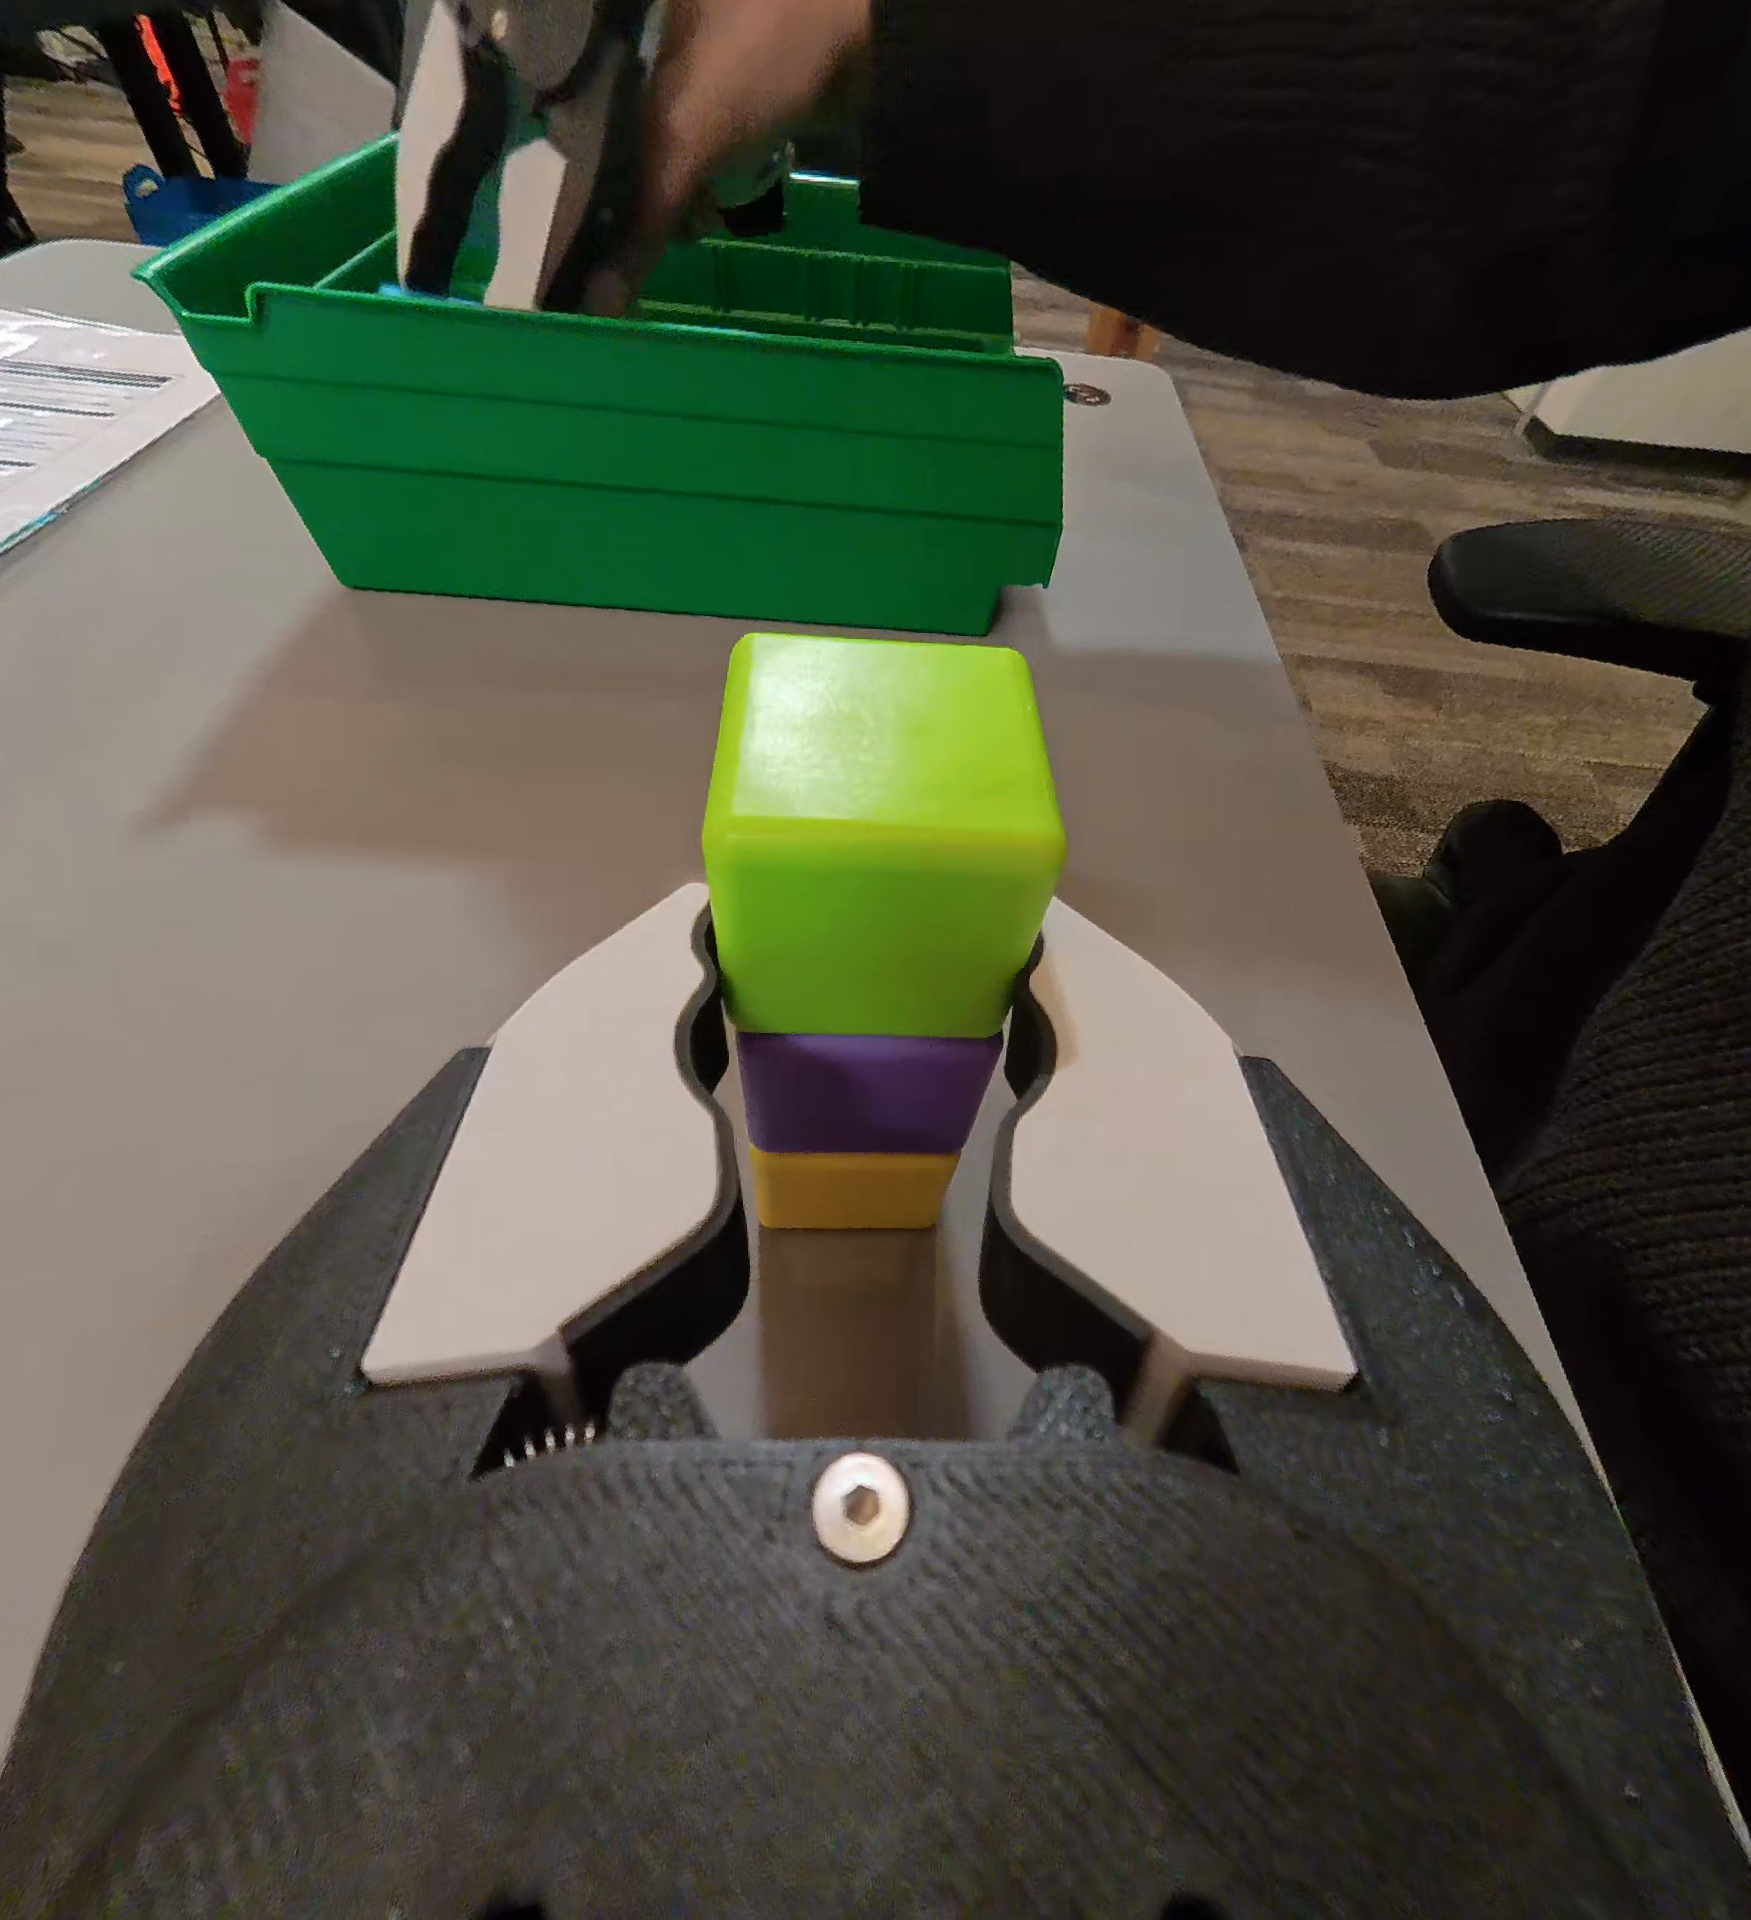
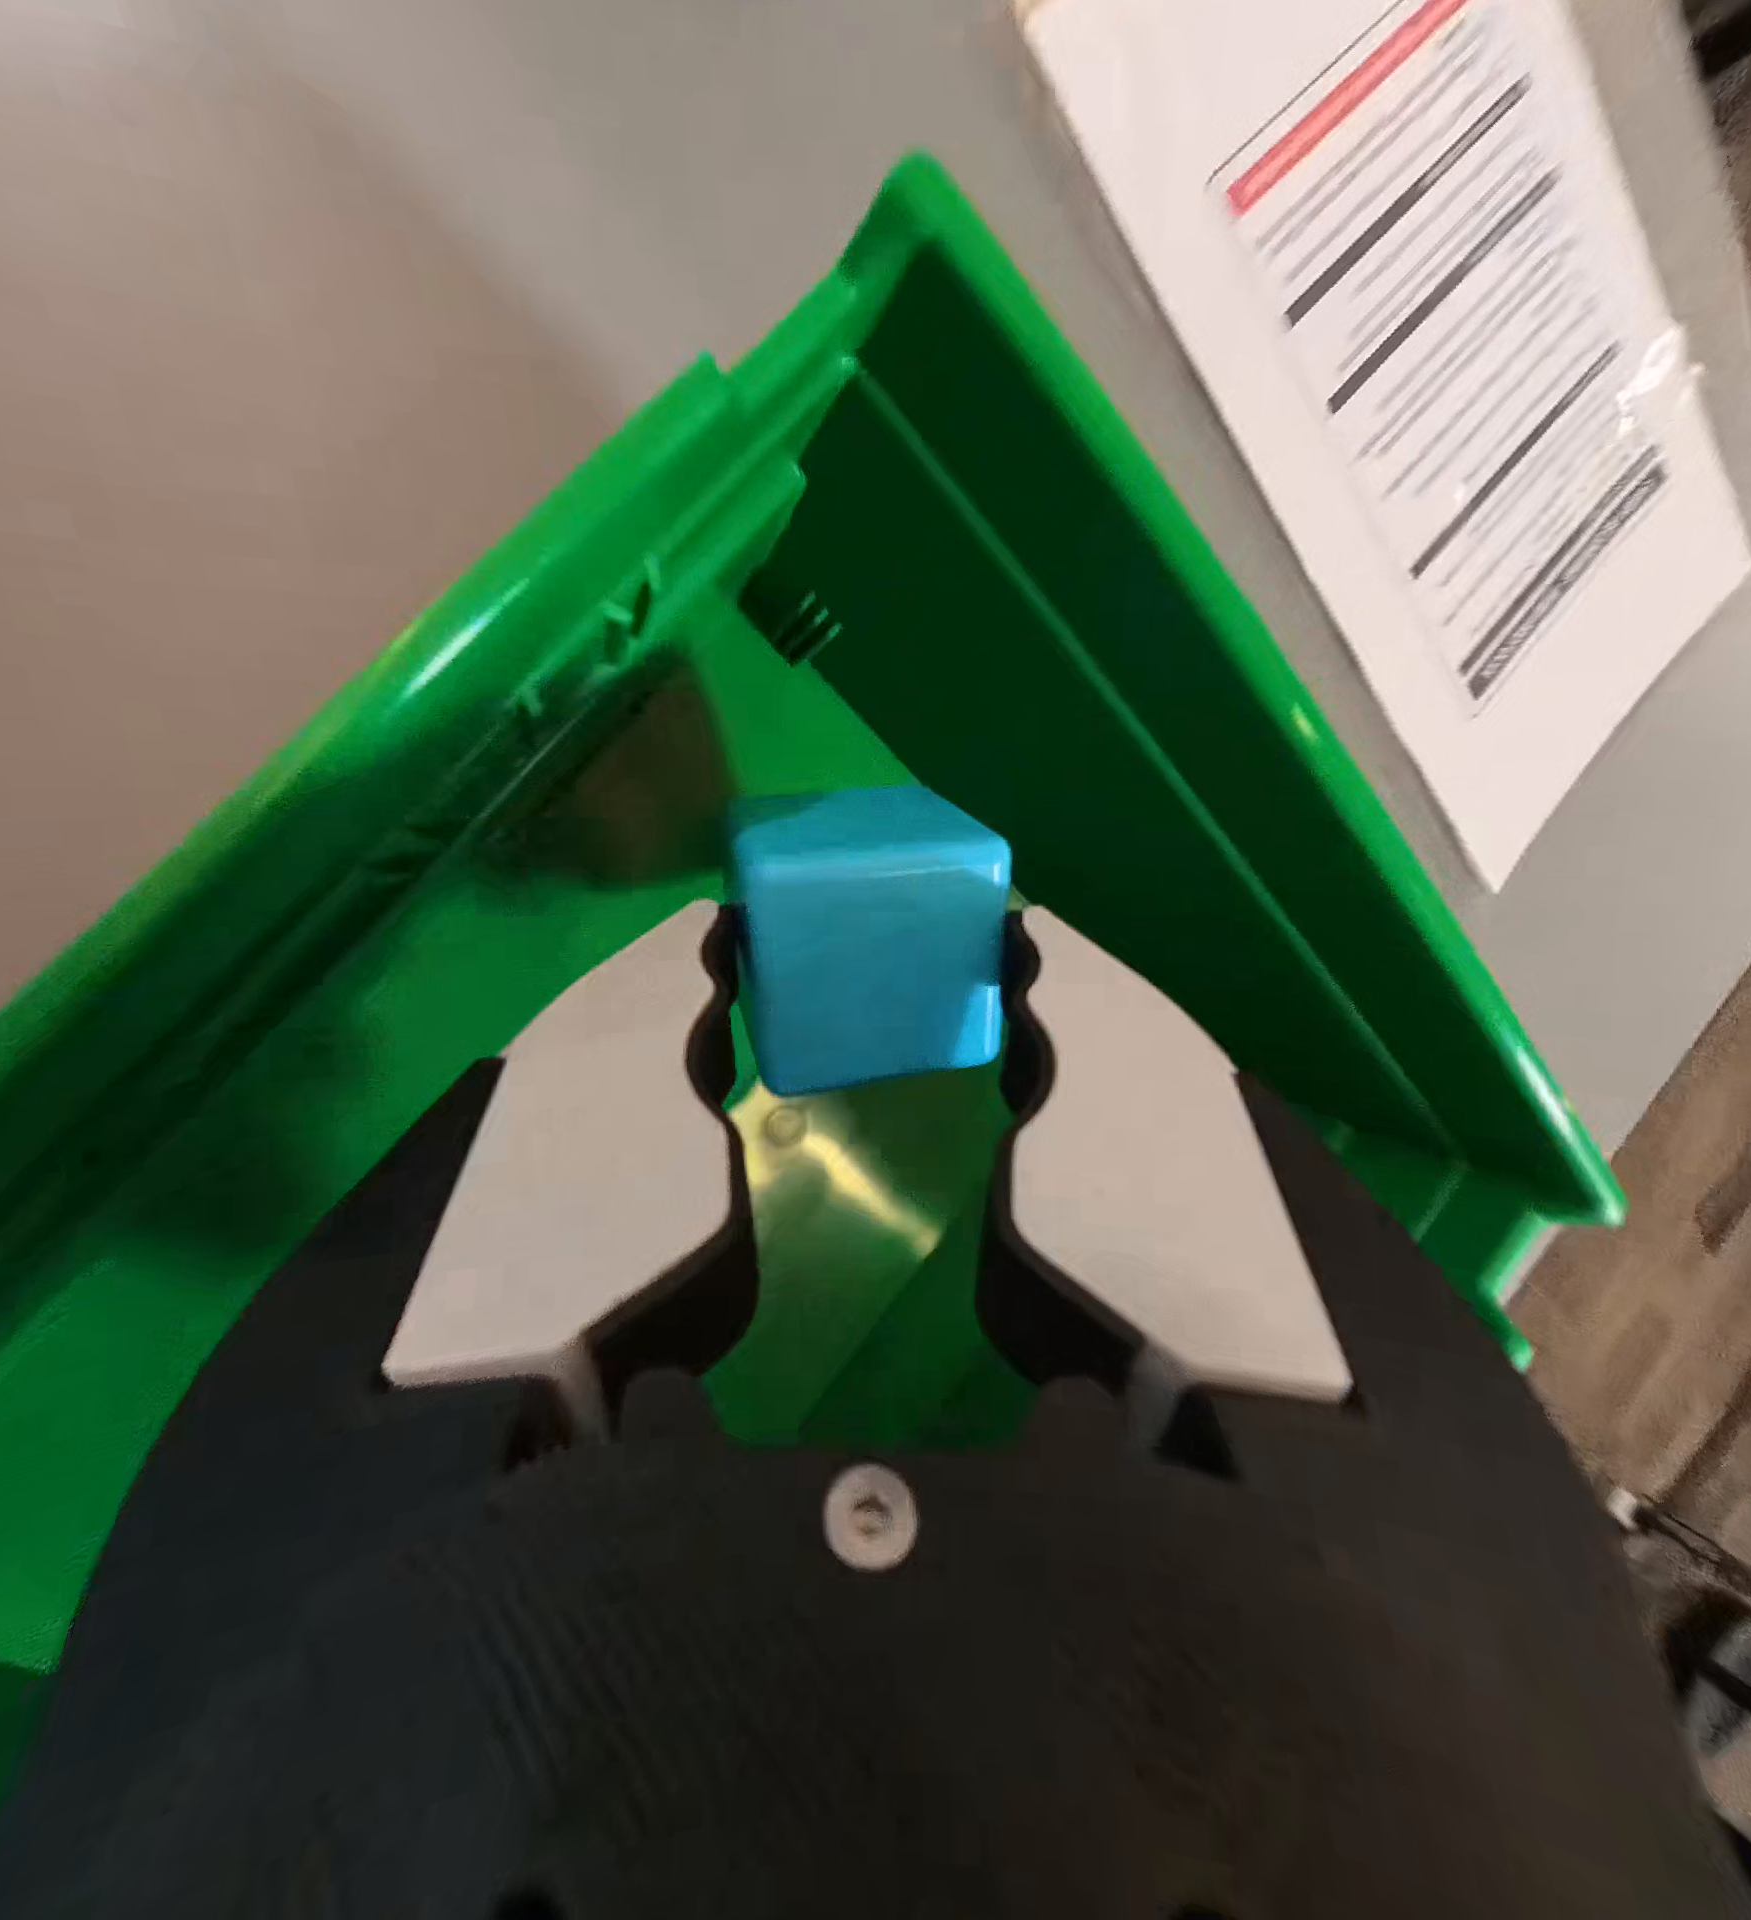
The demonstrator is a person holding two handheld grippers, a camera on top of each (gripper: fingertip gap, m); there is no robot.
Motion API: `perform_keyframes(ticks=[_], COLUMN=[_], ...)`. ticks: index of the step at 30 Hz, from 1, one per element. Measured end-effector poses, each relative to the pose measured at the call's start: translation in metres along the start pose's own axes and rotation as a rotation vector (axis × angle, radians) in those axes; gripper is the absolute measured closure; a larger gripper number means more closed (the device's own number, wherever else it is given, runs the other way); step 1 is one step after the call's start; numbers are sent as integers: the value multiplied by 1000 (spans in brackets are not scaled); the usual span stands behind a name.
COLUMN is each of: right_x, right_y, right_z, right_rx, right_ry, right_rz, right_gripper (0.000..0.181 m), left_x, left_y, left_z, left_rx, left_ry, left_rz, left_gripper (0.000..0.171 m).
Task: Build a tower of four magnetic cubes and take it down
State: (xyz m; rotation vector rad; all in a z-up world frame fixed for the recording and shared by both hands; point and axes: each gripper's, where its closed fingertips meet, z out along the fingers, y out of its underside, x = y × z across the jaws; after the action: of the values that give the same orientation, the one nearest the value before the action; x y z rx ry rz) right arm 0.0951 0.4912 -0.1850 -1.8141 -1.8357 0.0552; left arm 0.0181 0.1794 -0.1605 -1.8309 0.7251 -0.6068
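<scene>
My left tongs (image 1: 869, 971) sit low over the grey counter (image 1: 351, 790), closed on a lime green cube (image 1: 881, 831) that fills the gap between the two tips; the cube's lower side edges touch the wavy black inner edges of both fingers. That green cube is the top of an upright stack: directly under it is a purple block (image 1: 866, 1091), and under that a yellow block (image 1: 855, 1190) resting on the counter, both lying between my fingers a little nearer to me than the tips. Beyond the stack, farther along the counter, stands a green plastic bin (image 1: 642, 468). My right tongs (image 1: 512, 275) reach down into that bin from above, blurred, held by a hand in a dark sleeve (image 1: 1370, 177). Seen from the right wrist, my right tongs (image 2: 869, 971) are closed on a blue cube (image 2: 871, 935), pinched at the very tips, its sides pressed against both fingers. The cube hangs inside the green bin (image 2: 1110, 665), near one inner corner, above the bin's floor; I cannot tell whether it touches the floor. A printed sheet of paper (image 2: 1370, 364) lies on the counter (image 2: 227, 312) just beside the bin's outer wall. To the right of the counter is an office chair armrest (image 1: 1598, 582) over patterned carpet (image 1: 1370, 540).
</scene>
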Motion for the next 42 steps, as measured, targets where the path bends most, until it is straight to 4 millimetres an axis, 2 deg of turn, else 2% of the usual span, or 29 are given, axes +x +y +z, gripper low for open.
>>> perform_keyframes(ticks=[4,7,8,10,12,15,17,19,20,21,22,24,27,29,31,34,37,42], right_x=[-2,-2,2,7,8,3,-23,-72,-98,-123,-147,-189,-234,-256,-267,-272,-271,-278], right_y=[-2,-4,-4,-7,-15,-36,-70,-106,-118,-126,-130,-130,-128,-130,-134,-132,-126,-125], right_z=[20,22,20,8,-13,-60,-107,-156,-175,-186,-189,-177,-151,-144,-142,-134,-114,-113], right_rx=[-82,-90,-80,-43,45,242,483,752,862,948,999,1022,1005,974,991,995,907,920], right_ry=[-33,-23,9,40,38,37,-48,-221,-302,-358,-390,-401,-412,-473,-513,-525,-483,-524], right_rz=[-3,-15,-17,15,82,195,284,340,360,374,366,312,249,195,172,160,144,146], right_gripper=[131,130,120,110,106,106,103,106,106,105,105,105,108,107,107,108,108,106], left_x=[-1,-2,-2,-2,-2,-2,-4,-9,-13,-13,-12,-10,-8,-6,-5,-2,-1,-1], left_y=[1,2,3,3,3,4,4,5,6,7,9,13,18,20,23,25,25,28], left_z=[-1,-1,-1,-1,-1,-1,-1,-1,-1,-1,0,0,1,3,5,6,6,6], left_rx=[-7,-6,-8,-11,-9,-11,-16,-21,-27,-39,-52,-75,-102,-114,-123,-134,-125,-122], left_ry=[-10,-5,-4,-7,-7,-7,-17,-53,-77,-82,-74,-55,-47,-39,-30,-13,4,29], left_rz=[4,-3,-4,-4,-6,-13,-14,-21,-28,-32,-34,-42,-36,-28,-32,-22,-24,-47], left_gripper=[120,120,120,119,120,119,115,103,96,93,93,92,91,92,94,104,118,119])
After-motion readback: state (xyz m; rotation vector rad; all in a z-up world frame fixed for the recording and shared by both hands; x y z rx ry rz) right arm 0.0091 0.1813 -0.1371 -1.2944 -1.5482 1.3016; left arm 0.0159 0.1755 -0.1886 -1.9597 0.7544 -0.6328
